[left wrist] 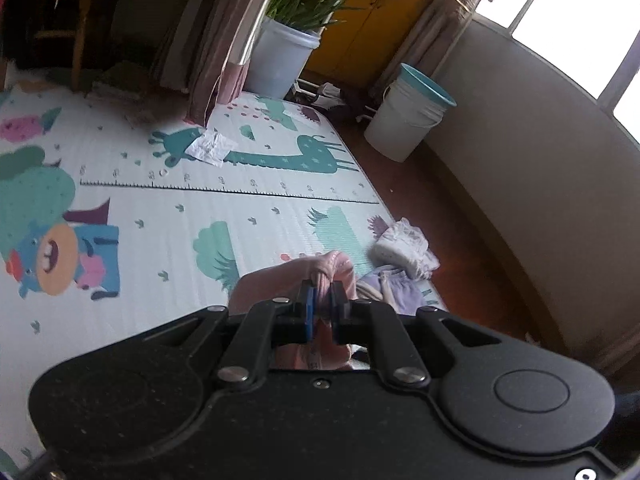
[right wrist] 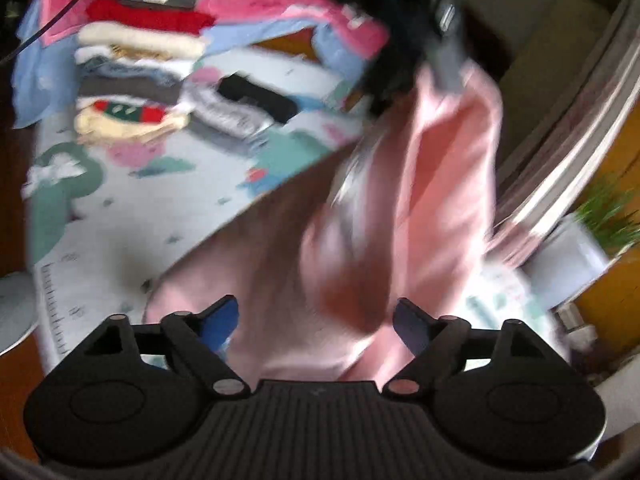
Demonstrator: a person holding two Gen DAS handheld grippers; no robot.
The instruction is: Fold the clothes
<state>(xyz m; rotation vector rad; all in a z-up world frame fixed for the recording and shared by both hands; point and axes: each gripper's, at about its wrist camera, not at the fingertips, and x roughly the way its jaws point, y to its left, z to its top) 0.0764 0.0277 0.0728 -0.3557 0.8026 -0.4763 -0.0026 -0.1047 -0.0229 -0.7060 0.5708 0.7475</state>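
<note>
A pink garment [left wrist: 256, 292] is pinched at a bunched edge by my left gripper [left wrist: 322, 284], whose blue-padded fingers are shut on it above the play mat. In the blurred right wrist view the same pink garment [right wrist: 440, 200] hangs from the left gripper [right wrist: 450, 68] at the top down to the mat. My right gripper [right wrist: 316, 308] stands open just before the lower part of the cloth. The fabric lies in the gap between its fingers, and the pads stand clear of it on both sides.
A patterned play mat [left wrist: 160, 220] covers the floor. A stack of folded clothes [right wrist: 132, 60] stands at its far side. A small folded bundle [left wrist: 404, 252] and a purple garment [left wrist: 396, 288] lie at the mat's edge. A white bucket [left wrist: 408, 120] and a planter [left wrist: 280, 60] stand by the wall.
</note>
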